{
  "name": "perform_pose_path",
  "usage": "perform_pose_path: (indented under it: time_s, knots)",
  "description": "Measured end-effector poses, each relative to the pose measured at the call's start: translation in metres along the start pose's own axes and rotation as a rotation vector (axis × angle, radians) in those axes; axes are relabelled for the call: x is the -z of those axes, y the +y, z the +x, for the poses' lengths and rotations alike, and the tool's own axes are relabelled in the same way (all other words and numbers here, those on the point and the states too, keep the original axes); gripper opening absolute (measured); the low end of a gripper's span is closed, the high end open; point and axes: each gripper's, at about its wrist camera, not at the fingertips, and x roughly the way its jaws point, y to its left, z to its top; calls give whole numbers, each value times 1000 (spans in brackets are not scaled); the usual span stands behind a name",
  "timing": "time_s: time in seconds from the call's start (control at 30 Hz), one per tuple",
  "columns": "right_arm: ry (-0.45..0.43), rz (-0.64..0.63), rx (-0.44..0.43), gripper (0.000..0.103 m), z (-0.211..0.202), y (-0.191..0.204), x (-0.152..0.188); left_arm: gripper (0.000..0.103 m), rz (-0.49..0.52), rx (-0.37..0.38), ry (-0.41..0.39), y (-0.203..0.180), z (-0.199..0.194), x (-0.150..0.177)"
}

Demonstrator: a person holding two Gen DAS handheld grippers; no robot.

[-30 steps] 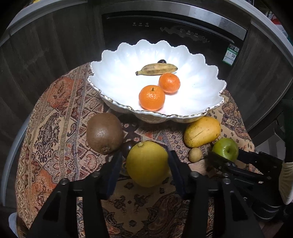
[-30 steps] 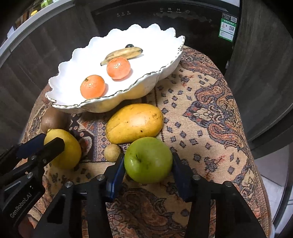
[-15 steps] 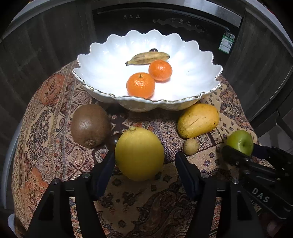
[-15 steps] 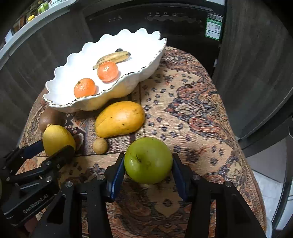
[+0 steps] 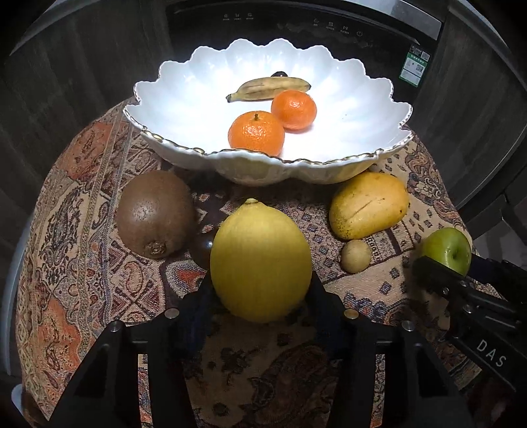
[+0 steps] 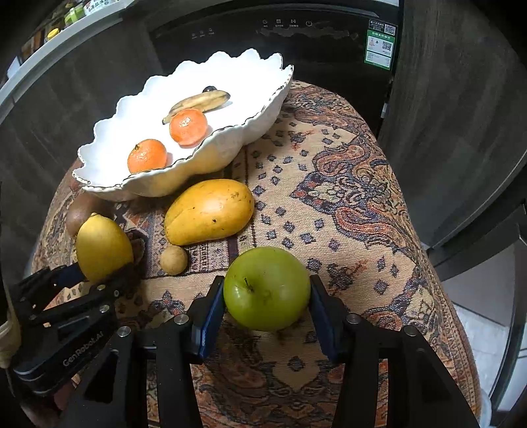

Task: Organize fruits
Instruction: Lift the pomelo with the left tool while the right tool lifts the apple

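Yellow lemon (image 5: 260,261) on the patterned cloth (image 5: 66,230) sits between the closing left gripper (image 5: 260,296), the right gripper (image 6: 266,307) clamps the green apple (image 6: 266,288); next, I judge, lift both into the white bowl (image 5: 184,98).

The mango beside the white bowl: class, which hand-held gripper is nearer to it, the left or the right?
Right, narrowly. The right hand-held gripper holds the green apple just in front of the mango; the left hand-held gripper, closing around the lemon, sits farther off to the mango's left.

Patterned cloth (image 6: 346,197) on table, dark appliance (image 5: 296,29) behind w/ green sticker (image 6: 379,49).
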Motion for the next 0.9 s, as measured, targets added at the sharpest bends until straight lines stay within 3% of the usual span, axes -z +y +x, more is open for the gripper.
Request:
perform_pose_path:
  time_s: [0.4,0.63,0.67,0.77,0.9]
  knots:
    - [-39,-11,5,50,-24,3,-3,48,0,18,-56,2,-36,-5]
    - [-55,-26,7,50,-33,9,-2,44,36,5,-75,-2,-35,-9]
    - [-55,-25,5,50,-33,10,-2,46,28,8,-71,-1,-35,-9]
    - [-53,-22,1,50,-33,9,0,66,13,16,-47,1,-30,-9]
    - [-49,-13,1,50,-30,6,0,67,21,14,-35,-3,-23,-7]
